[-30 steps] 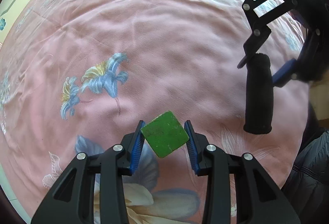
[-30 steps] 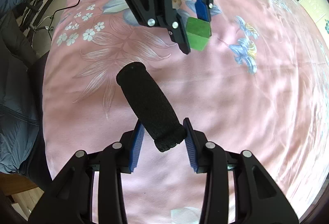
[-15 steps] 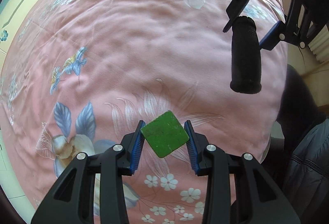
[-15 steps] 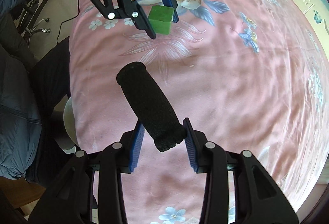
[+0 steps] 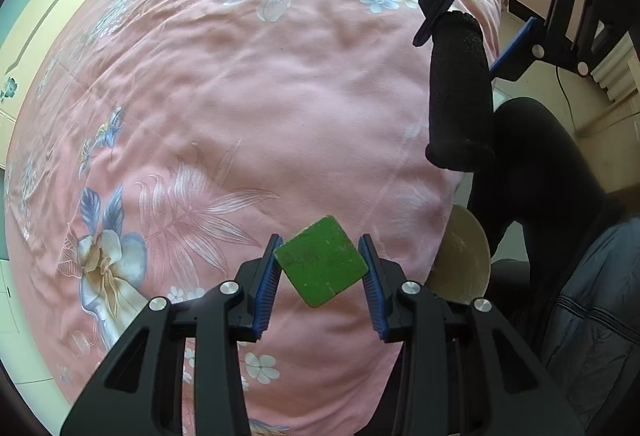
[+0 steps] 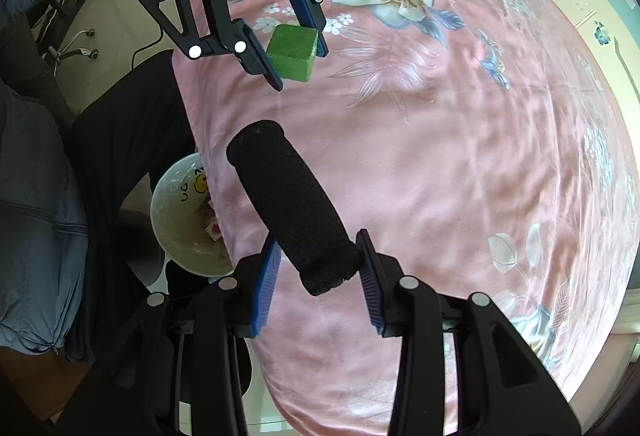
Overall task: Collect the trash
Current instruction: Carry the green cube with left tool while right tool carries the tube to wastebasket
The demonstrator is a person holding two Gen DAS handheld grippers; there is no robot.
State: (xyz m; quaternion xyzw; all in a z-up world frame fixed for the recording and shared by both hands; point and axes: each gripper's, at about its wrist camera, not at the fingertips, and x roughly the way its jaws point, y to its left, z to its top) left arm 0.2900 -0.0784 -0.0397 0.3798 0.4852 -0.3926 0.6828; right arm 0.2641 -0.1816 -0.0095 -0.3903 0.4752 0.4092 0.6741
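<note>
The pink floral bed (image 5: 248, 107) slides back now, and the white bin (image 6: 188, 220) appears at its edge. Right gripper (image 6: 318, 268) jaws stay clamped on the black foam roll (image 6: 292, 203); left gripper (image 5: 320, 272) jaws still pinch the green block (image 5: 322, 262), both above the bed's edge near the bin.

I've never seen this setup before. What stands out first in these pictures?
A green block is clamped in the left gripper, and a black foam roller sticks out of the right gripper, both above a pink flowered bedspread. Beside the bed's edge sits a pale bin with scraps inside.
</note>
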